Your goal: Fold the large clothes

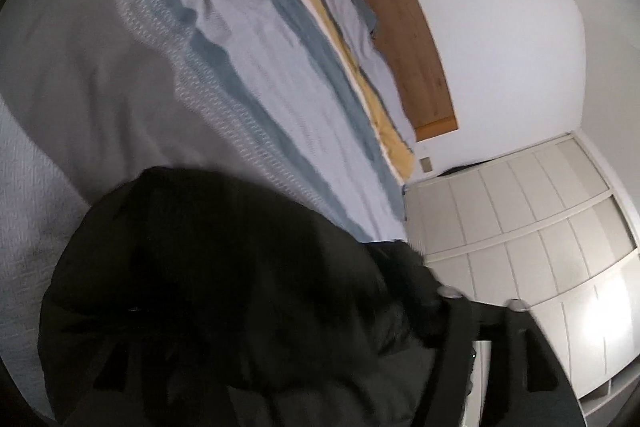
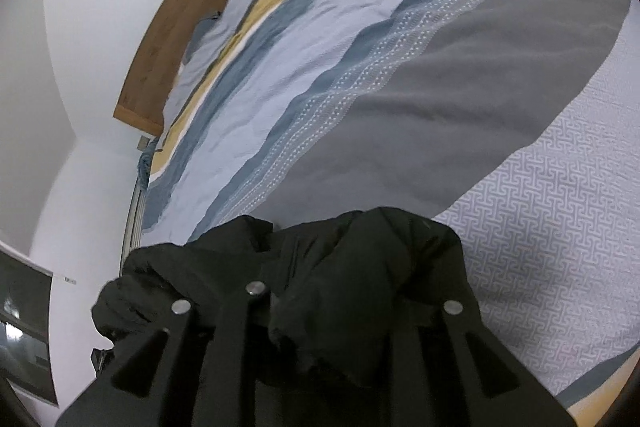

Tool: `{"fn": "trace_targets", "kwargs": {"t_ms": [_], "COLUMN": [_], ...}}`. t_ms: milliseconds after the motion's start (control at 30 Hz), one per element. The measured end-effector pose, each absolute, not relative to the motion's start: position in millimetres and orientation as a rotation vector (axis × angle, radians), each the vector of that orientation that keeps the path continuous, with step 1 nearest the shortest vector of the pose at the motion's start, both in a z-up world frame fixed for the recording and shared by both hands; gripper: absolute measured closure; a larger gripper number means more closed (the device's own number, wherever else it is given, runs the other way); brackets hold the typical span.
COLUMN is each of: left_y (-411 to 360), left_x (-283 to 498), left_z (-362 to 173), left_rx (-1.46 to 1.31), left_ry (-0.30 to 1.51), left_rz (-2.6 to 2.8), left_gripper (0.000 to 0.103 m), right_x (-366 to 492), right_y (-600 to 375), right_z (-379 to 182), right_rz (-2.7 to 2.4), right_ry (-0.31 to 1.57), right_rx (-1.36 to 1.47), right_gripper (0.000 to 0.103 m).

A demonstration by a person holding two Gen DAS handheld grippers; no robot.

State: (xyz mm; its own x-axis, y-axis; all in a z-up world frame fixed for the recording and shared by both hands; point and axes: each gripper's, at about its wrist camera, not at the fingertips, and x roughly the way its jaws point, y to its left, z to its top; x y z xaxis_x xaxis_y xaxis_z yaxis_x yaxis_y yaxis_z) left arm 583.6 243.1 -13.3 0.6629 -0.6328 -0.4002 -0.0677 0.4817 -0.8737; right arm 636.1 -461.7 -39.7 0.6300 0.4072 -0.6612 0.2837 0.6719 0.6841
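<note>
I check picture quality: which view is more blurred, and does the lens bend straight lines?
Left wrist view: bedspread stripes smeared, black garment a dark mass without detail. Right wrist view: sharper, woven pattern readable on the bedspread. Both views bend the wooden headboard and darken the corners.

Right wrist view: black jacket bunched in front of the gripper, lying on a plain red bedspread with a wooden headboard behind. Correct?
Not quite. The bedspread is striped blue, grey and yellow, not plain red, as the right wrist view shows. The black jacket and wooden headboard are as described.
</note>
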Motion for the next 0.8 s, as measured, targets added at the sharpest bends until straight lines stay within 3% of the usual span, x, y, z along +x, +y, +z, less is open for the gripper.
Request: {"fn": "trace_targets", "kwargs": {"t_ms": [167, 233, 400, 500, 800], "left_y": [259.4, 267.2, 266.8, 244.2, 137.0], "left_x": [591.6, 593.1, 588.9, 580.7, 549.6], "left_z": [13.6, 20.4, 40.3, 57.0, 64.8], "left_rx": [-0.998, -0.983, -0.865, -0.706, -0.350], "left_ry": [0.782, 0.787, 0.828, 0.857, 0.921], "left_rz": [-0.330, -0.302, -0.239, -0.214, -0.275], "left_gripper": [0.016, 0.016, 0.016, 0.016, 0.015], "right_x": [634.4, 633.6, 631.7, 629.3, 612.2], "right_y": [-460.7, -461.5, -468.8, -478.4, -429.5], "right_z": [-17.2, -7.3, 15.5, 34.5, 79.0], "right_rz": [0.069, 0.077, 0.061, 0.048, 0.101], "right_ry": [0.921, 0.912, 0.899, 0.857, 0.873], "right_rx": [0.840, 0.836, 0.844, 0.857, 0.575], "right_gripper": [0.071, 0.055, 0.049, 0.036, 0.035]}}
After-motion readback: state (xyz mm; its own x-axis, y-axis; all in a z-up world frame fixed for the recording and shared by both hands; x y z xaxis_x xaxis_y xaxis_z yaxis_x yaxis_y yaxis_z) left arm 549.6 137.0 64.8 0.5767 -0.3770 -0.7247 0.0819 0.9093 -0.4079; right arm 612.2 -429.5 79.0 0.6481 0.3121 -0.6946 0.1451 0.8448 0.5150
